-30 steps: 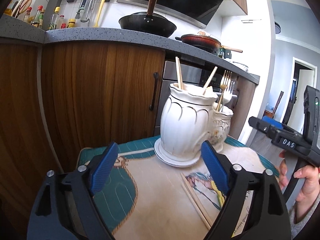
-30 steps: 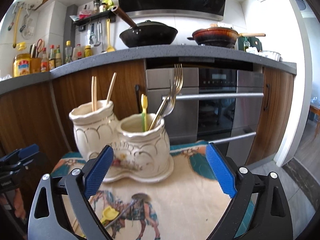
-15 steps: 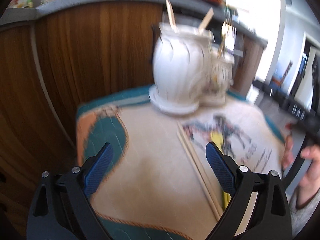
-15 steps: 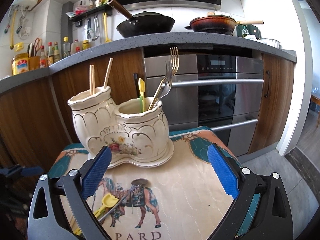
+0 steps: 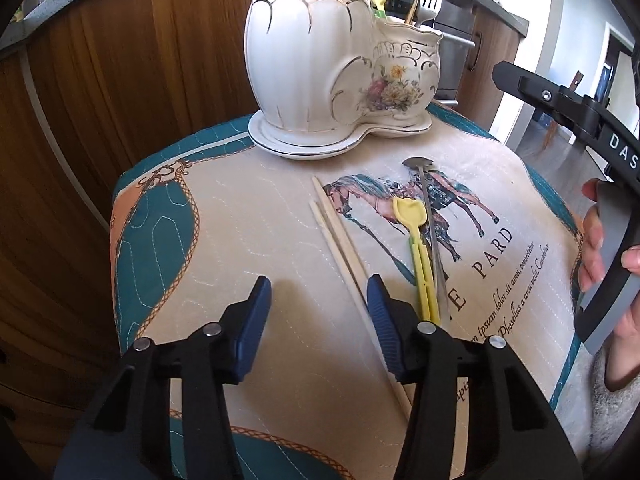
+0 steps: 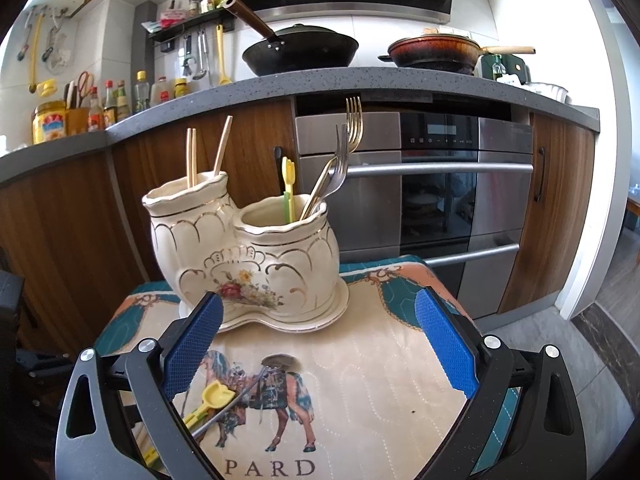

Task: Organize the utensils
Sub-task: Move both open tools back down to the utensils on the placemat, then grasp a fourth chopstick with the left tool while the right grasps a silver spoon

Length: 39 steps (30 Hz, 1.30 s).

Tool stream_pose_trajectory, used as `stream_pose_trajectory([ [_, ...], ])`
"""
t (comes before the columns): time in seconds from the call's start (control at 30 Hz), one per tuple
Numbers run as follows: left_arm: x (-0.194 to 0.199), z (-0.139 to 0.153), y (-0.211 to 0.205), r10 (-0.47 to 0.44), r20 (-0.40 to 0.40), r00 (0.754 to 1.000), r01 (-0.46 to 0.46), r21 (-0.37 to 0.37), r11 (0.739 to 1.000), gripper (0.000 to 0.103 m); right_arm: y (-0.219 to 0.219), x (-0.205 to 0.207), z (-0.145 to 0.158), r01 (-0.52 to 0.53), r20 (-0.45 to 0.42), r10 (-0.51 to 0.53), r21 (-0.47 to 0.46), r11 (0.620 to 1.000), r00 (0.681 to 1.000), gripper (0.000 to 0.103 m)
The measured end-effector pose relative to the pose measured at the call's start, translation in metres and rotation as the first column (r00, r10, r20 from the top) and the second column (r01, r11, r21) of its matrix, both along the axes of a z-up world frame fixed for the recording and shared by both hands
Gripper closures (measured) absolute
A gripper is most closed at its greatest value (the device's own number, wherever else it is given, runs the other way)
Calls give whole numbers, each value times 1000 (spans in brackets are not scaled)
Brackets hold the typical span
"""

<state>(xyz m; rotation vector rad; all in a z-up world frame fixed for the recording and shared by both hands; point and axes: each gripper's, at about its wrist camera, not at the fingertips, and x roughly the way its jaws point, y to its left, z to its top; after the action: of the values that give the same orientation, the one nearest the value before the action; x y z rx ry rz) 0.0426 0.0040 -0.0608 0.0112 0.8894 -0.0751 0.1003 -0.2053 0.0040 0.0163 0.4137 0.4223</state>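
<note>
Right wrist: quilted horse-print mat (image 6: 360,380), oven (image 6: 436,184) behind.

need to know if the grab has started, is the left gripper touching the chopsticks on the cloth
Cannot tell. In the left wrist view the closing left gripper has only bare cloth between its jaws; the chopsticks pass under its right finger, hiding any contact.

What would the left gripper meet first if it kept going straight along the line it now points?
Probably the bare cloth just left of the chopsticks; the left gripper, jaws closing on nothing, points down at it.
</note>
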Motion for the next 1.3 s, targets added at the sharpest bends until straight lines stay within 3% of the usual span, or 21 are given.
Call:
stream_pose_trajectory([
  [0.07, 1, 0, 0, 5, -1, 1000, -5, 4, 1000, 61, 0, 0, 0, 1, -1, -1, -1, 1000, 1000, 7],
  [0.3, 7, 0, 3, 5, -23, 1000, -4, 16, 1000, 64, 0, -2, 0, -6, 4, 6, -3, 1000, 1000, 7],
  [0.4, 11, 0, -3, -1, -20, 1000, 2, 50, 999, 79, 0, -2, -1, -5, 1, 5, -5, 1000, 1000, 7],
  [0.47, 12, 1, -3, -2, -21, 1000, 3, 54, 999, 94, 1, -1, -2, -6, -3, 6, -10, 1000, 1000, 7],
  [0.77, 14, 4, 15, 2, -7, 1000, -2, -39, 999, 99, -3, 1, -2, 11, -15, -11, -23, 1000, 1000, 7],
  [0.87, 10, 10, 23, 0, 49, 999, 5, -100, 995, 99, -9, 1, 1, 26, -31, -27, -21, 999, 999, 7],
  [1.0, 1, 22, 31, -14, 152, 988, 38, -153, 988, 99, -15, 7, -7, 21, -122, -18, 25, 999, 992, 10],
  [1.1, -4, 27, 36, -26, 205, 978, 67, -192, 979, 99, -12, 13, -19, 4, -215, 9, 61, 998, 976, 24],
  [1.3, -6, 30, 46, -25, 235, 972, 90, -271, 958, 99, 13, 21, -37, -61, -354, 92, 95, 994, 931, 52],
])
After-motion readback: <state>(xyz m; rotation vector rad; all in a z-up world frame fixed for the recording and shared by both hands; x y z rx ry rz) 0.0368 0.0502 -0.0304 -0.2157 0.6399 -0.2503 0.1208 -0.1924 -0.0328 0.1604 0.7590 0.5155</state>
